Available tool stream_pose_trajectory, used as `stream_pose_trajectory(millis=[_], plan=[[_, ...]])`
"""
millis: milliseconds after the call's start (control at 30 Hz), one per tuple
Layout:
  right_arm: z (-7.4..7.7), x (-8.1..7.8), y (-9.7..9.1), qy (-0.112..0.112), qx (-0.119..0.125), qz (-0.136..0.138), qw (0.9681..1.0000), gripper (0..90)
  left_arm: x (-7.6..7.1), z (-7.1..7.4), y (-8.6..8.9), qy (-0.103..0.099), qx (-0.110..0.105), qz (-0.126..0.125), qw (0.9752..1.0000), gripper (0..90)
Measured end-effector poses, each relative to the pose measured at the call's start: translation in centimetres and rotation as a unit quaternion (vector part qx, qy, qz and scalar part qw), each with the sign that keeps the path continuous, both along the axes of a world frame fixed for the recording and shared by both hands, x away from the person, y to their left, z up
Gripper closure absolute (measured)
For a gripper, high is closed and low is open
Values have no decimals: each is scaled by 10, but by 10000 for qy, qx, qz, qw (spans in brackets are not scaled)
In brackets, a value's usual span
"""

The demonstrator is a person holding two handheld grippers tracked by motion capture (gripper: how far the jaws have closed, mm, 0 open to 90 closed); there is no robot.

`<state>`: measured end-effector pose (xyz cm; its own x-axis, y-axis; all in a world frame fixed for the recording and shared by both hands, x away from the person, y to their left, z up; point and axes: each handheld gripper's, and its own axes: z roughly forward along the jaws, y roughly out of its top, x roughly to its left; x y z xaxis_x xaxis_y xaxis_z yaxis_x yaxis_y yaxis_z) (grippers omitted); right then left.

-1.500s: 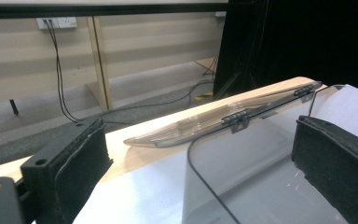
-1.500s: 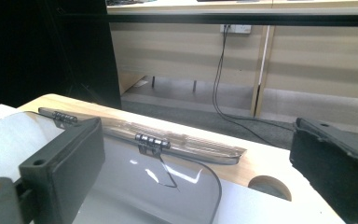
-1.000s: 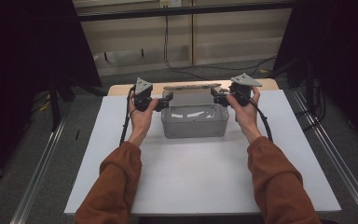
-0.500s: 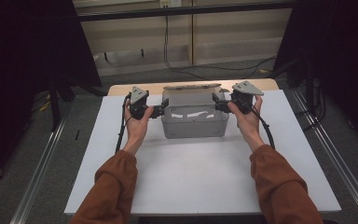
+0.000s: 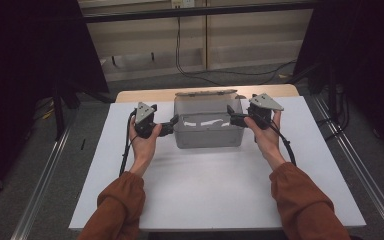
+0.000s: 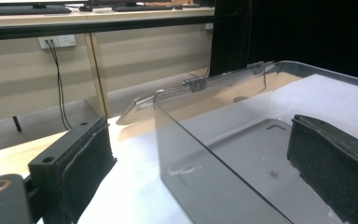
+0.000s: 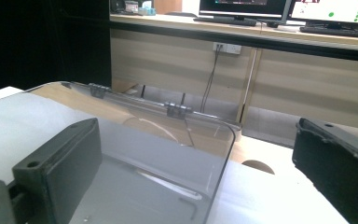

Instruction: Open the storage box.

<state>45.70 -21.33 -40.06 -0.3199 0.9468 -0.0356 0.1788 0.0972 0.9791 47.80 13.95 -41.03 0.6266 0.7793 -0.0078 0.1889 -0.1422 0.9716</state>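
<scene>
Straddling the left end wall of the clear plastic box (image 5: pixel 208 132), the left claw (image 5: pixel 172 126) had its jaws wide: in the left gripper view one pad sat outside the wall, the other inside the box, neither pressing on it. Right claw (image 5: pixel 231 120) mirrored that on the right end wall, jaws also wide, one pad inside, one outside, gap visible both sides in the right gripper view. Box (image 6: pixel 242 154) stood upright near the far middle of the white surface (image 5: pixel 215 190), lid (image 5: pixel 205 93) hinged open and tipped back over the far edge. Hinges (image 7: pixel 176 110) ran along the rear rim. Both hands gripped the claws from below; orange sleeves (image 5: pixel 120 207) entered from the near edge.
</scene>
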Motion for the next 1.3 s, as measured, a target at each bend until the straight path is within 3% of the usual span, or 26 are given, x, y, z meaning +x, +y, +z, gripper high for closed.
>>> stream_pose_trajectory(millis=[167, 433, 567, 633, 933, 1300], plan=[[-3, -8, 0, -15, 25, 12, 10000, 9, -8, 1, 1, -9, -112, 28, 9999, 59], [-7, -20, -6, -15, 48, -73, 10000, 2, -22, -4, 8, -9, -53, 50, 10000, 46], [-8, -28, -10, -15, 87, -71, 9999, 0, -28, -6, 13, -71, -202, 133, 9997, 47], [-10, -32, -12, -24, 52, -113, 9999, 0, -31, -7, 15, -62, -289, 181, 9994, 47], [-16, -50, -17, -35, -70, -147, 9999, 0, -53, -15, 27, -22, -324, 212, 9992, 46], [-17, -79, -25, -156, -202, -171, 9995, 0, -74, -8, 40, -91, -342, 285, 9990, 32]])
